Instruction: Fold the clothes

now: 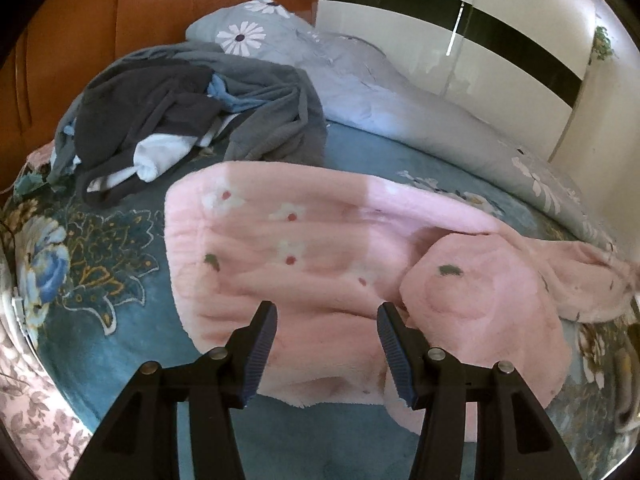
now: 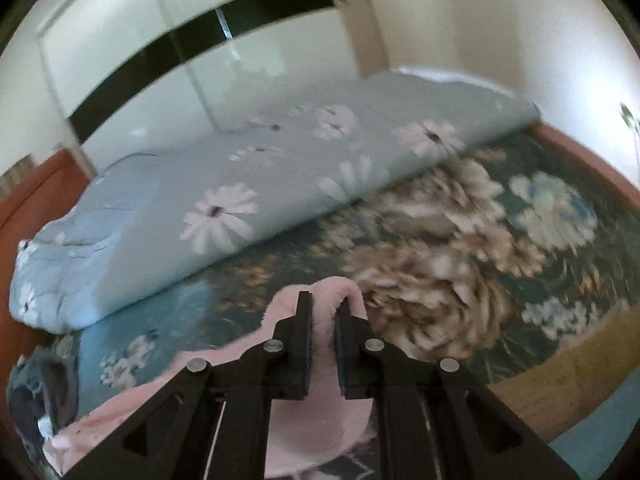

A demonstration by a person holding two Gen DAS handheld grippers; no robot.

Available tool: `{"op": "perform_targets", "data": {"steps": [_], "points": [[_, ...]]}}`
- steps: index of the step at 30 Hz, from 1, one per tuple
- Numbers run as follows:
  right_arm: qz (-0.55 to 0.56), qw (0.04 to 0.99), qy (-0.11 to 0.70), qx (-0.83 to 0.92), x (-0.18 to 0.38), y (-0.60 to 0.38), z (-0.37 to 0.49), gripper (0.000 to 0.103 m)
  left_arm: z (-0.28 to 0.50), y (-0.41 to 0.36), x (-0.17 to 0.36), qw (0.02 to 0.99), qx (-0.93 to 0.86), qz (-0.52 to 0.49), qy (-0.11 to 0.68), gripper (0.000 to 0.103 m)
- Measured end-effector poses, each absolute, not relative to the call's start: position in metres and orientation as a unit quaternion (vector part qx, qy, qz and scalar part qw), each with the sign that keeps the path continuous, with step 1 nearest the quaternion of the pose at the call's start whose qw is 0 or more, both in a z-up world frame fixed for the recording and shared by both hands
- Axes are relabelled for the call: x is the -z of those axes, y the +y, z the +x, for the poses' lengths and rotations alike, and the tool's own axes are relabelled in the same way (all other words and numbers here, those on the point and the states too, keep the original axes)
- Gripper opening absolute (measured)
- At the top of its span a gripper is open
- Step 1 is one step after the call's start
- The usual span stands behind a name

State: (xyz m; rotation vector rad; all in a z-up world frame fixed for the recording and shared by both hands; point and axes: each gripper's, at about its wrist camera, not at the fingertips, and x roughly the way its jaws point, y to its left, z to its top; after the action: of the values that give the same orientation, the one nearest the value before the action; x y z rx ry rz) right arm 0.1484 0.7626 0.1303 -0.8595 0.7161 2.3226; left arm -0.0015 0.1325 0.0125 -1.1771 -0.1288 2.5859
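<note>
A pink fleece garment (image 1: 304, 256) with small flower prints lies spread on the blue floral bedspread (image 1: 100, 264); one flap is folded over at its right side. My left gripper (image 1: 326, 312) hangs just above the garment's near edge, jaws apart, with nothing pinched between the ribbed blue pads (image 1: 260, 344). In the right wrist view my right gripper (image 2: 324, 300) is shut on a fold of the same pink garment (image 2: 320, 408), which bulges up between the fingers and trails down to the left, lifted off the bed. That view is blurred by motion.
A heap of dark grey, blue and white clothes (image 1: 180, 108) lies at the back left by the orange headboard (image 1: 120, 12). A pale blue daisy-print duvet (image 2: 224, 200) runs along the far side, with a white wardrobe (image 2: 192, 52) behind it.
</note>
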Motion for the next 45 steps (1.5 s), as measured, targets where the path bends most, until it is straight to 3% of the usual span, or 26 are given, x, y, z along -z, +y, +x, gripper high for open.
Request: {"op": "perform_targets", "data": {"steps": [8,9,10,12,13,18,24,27,32,39,45], "points": [[-0.374,0.278,0.269,-0.843,-0.086,0.763,0.156,0.015,-0.007,0.107,-0.004,0.099,-0.899,-0.421,-0.064,0.056],[-0.371,0.274,0.267,-0.847,-0.089,0.76,0.158,0.023,-0.007,0.1,-0.003,0.089,-0.9,-0.422,-0.07,0.056],[-0.366,0.266,0.265,-0.851,-0.095,0.755,0.16,0.042,-0.007,0.094,-0.002,0.078,-0.9,-0.423,-0.076,0.056],[-0.357,0.246,0.246,-0.867,-0.107,0.738,0.168,0.071,-0.007,0.081,0.004,0.063,-0.896,-0.43,-0.091,0.056],[-0.358,0.237,0.228,-0.874,-0.112,0.728,0.171,0.074,-0.007,0.075,0.007,0.056,-0.893,-0.435,-0.099,0.056],[-0.36,0.224,0.123,-0.897,-0.131,0.665,0.187,0.075,-0.009,0.058,0.023,0.047,-0.881,-0.454,-0.128,0.056],[-0.339,0.019,0.04,-0.94,-0.138,0.507,0.179,0.075,-0.018,0.067,0.041,0.067,-0.863,-0.478,-0.148,0.058],[-0.344,-0.104,0.0,-0.933,-0.121,0.408,0.167,0.075,-0.021,0.07,0.041,0.071,-0.864,-0.478,-0.143,0.059],[-0.36,-0.23,-0.089,-0.9,-0.083,0.276,0.155,0.075,-0.022,0.063,0.044,0.088,-0.857,-0.481,-0.161,0.059],[-0.367,-0.211,-0.216,-0.88,-0.042,0.203,0.148,0.075,-0.016,0.053,0.045,0.115,-0.855,-0.473,-0.18,0.059],[-0.381,-0.166,-0.244,-0.876,-0.03,0.196,0.137,0.074,-0.015,0.051,0.046,0.127,-0.854,-0.471,-0.18,0.06]]}}
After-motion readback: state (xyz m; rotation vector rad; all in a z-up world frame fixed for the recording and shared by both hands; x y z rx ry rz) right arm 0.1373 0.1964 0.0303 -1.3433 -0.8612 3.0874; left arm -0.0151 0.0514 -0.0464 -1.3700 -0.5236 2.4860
